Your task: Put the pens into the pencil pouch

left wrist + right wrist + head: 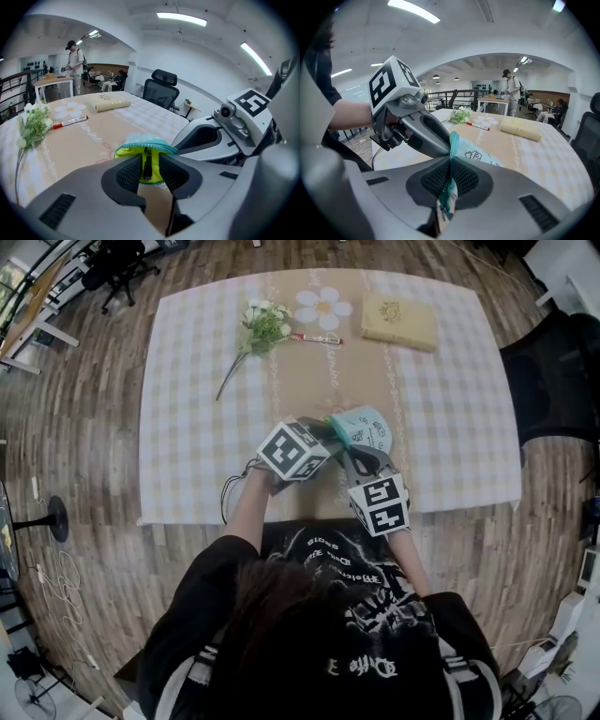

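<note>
Left gripper view: left hand-held gripper (149,169) jaws slightly apart, black pen (147,161) loose between them, in pencil pouch (140,140) mouth. Right hand-held gripper (451,180) clamped on pouch edge.

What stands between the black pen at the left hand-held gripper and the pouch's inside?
Nothing visible. The black pen already stands in the open yellow-lined mouth of the pouch, between the parted jaws of the left hand-held gripper; the right hand-held gripper pinches the pouch edge.

head view looks steeply down on the table (187,427); both gripper views sit low behind their jaws, facing across it, sharing the pencil pouch (367,430).
</note>
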### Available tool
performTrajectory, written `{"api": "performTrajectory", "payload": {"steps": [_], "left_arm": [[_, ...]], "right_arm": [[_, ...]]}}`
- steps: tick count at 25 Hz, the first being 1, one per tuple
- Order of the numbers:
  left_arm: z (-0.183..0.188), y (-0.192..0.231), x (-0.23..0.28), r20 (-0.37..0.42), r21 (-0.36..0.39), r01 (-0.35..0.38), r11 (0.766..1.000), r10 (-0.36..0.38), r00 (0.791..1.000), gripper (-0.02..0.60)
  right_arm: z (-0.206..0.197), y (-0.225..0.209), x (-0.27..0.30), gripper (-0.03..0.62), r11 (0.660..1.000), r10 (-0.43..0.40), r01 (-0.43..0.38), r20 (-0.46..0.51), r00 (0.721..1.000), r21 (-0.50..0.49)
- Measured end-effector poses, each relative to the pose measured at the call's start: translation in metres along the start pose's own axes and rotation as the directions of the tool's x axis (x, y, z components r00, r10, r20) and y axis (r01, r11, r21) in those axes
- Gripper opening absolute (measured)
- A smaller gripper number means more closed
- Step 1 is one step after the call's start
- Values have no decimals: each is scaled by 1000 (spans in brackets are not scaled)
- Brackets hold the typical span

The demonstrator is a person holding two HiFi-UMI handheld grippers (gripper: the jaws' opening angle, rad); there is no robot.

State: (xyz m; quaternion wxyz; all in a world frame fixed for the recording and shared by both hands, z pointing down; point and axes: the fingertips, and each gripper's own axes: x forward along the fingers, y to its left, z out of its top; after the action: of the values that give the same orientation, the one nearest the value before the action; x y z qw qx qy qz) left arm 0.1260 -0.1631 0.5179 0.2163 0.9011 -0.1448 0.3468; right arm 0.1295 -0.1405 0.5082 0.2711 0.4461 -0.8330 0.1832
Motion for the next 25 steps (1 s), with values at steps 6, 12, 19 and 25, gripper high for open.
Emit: {"api": "performTrajectory", "payload": {"steps": [6, 12, 19, 25], "left_arm": [[3, 11, -1, 22, 10, 69, 998, -69, 997, 270], [11, 34, -19, 42, 43, 61, 997, -63, 997, 299], [19, 131, -40, 4, 118, -166, 979, 167, 986, 298], [35, 205, -35, -83, 400, -272, 875, 330, 940, 295]], "right_arm": [[-2, -18, 13, 21, 998, -33, 33, 9, 999, 55], [12, -40, 13, 21, 993, -76, 72, 38, 996, 95], [32, -63, 14, 21, 980, -127, 114, 71, 989, 161], [38, -71, 20, 21, 971, -133, 115, 74, 988, 212]]}}
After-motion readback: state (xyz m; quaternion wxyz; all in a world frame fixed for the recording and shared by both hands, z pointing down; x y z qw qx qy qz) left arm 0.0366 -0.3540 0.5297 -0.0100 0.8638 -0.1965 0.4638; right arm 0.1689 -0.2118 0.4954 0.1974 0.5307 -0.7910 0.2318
